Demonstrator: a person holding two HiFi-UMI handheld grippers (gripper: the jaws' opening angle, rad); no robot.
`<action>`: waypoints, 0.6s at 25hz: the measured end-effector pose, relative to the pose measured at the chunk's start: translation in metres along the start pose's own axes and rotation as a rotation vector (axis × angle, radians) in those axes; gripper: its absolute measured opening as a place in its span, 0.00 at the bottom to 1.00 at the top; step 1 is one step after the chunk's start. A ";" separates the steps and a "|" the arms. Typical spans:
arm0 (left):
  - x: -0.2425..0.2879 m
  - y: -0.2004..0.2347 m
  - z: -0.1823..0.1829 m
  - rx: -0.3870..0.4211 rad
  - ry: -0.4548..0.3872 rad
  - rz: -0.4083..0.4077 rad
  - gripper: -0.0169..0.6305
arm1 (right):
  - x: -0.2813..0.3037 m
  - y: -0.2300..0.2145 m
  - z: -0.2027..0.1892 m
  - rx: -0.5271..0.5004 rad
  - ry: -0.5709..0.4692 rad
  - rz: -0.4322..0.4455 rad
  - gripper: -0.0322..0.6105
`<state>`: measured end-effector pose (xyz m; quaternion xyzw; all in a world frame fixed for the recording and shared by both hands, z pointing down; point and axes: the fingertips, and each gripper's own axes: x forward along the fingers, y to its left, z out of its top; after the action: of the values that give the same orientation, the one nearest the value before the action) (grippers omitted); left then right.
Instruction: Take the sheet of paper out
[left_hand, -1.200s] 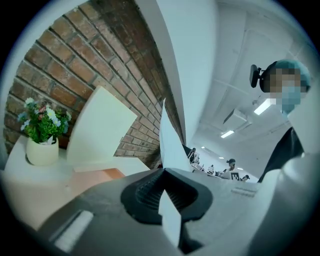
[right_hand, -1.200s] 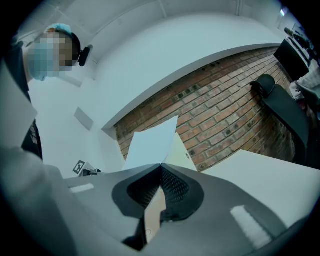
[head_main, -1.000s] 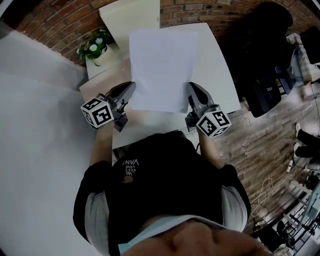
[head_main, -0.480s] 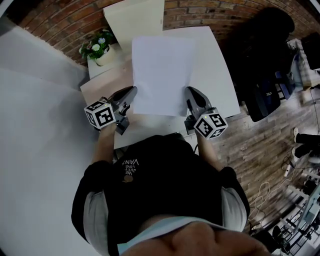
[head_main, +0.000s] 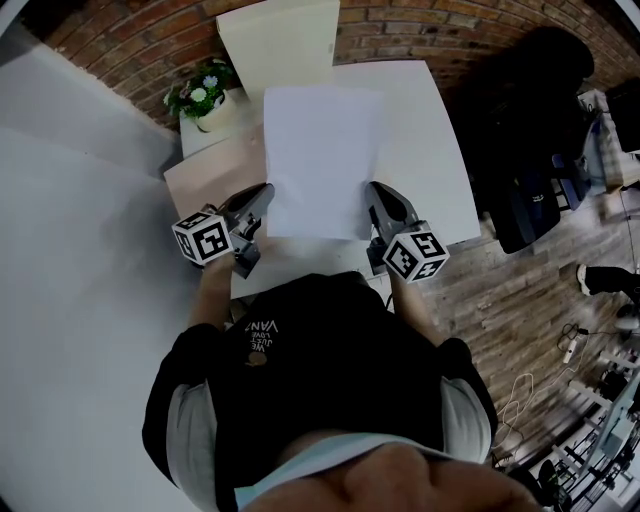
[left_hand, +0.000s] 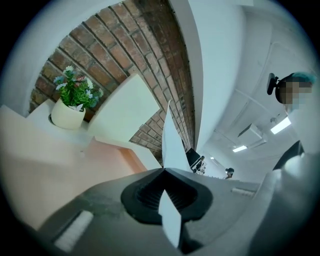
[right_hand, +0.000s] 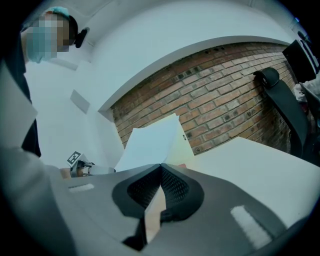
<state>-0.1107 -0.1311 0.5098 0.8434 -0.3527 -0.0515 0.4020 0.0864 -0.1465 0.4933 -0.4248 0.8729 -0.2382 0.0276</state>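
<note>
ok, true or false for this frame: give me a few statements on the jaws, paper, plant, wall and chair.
1. The left gripper and right gripper both have their jaws shut on the sheet of paper. True.
2. In the head view, the potted plant is right of the sheet. False: it is left of it.
3. The wall behind the table is brick. True.
4. The office chair is white. False: it is black.

white paper sheet, red-brown brick wall
</note>
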 end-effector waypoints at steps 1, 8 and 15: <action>-0.001 0.001 -0.001 -0.004 -0.002 0.003 0.03 | 0.001 0.000 -0.001 -0.003 0.005 0.001 0.05; -0.005 0.008 -0.003 -0.022 -0.008 0.017 0.03 | 0.006 0.004 -0.006 -0.032 0.033 0.002 0.05; -0.006 0.007 -0.005 -0.033 -0.013 0.023 0.03 | 0.006 0.004 -0.007 -0.034 0.042 -0.002 0.05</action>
<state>-0.1178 -0.1272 0.5170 0.8323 -0.3641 -0.0581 0.4140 0.0779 -0.1463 0.4988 -0.4212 0.8768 -0.2321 0.0015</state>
